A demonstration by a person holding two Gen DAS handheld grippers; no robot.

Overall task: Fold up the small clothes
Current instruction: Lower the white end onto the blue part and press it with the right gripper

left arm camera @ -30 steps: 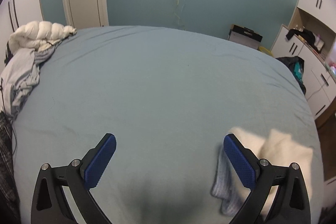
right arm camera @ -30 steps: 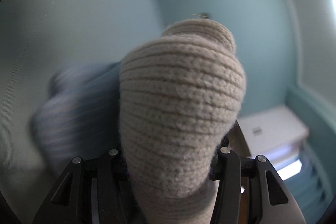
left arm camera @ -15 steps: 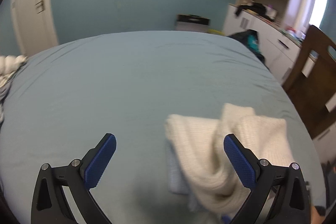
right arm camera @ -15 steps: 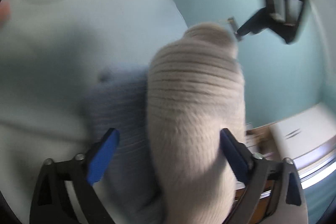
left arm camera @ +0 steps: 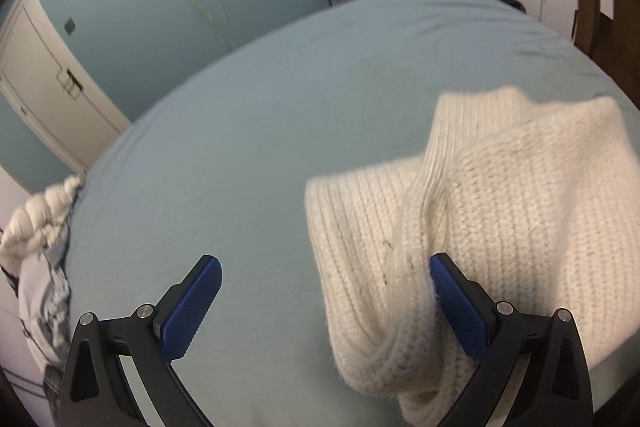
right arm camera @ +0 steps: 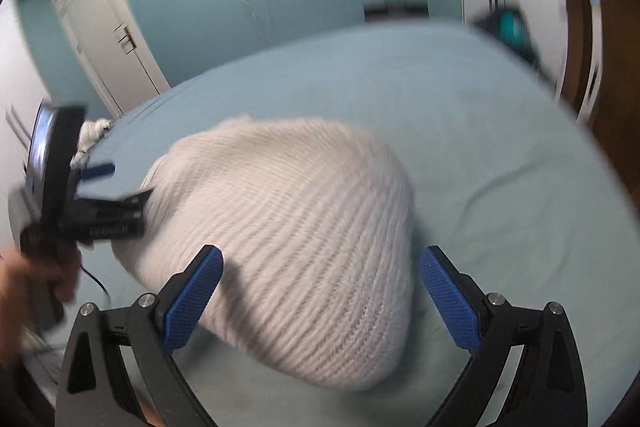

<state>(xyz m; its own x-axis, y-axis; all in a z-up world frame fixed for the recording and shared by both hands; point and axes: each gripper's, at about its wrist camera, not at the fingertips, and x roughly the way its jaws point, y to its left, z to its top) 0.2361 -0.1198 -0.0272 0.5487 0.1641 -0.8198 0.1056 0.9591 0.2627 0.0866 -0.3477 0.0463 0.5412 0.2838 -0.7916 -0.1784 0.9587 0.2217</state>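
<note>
1. The big bed under a flat pale blue-grey sheet (left arm camera: pixel 248 155) fills both views. One bed, nothing spread on it but the knit near its right front part and a heap at its far left edge.
2. The cream chunky ribbed knit garment (right arm camera: pixel 288 235), folded into a thick soft bundle, now lies on the sheet. A second ago it was clamped in the right gripper (right arm camera: pixel 320 299); half a second ago it was already loose between opening jaws. One cream knit counted. A pale blue piece showed under it earlier; I cannot find it now, likely covered.
3. The right gripper's jaws have just been opening and stand wide, blue pads clear of the knit on both sides, nothing held. It has lifted away, and the view has swung round to face the far wall.
4. The left gripper (left arm camera: pixel 324 303) has come in low over the bundle, jaws wide; its right pad sits against a knit fold without pinching.
5. My reading: this piece is released and set down, so its fold looks finished or needs only tidying.
6. Crumpled white and grey bedding heap (left arm camera: pixel 36 247): one pile, untouched.
7. Grippers counted: two, each with two blue pads.
</note>
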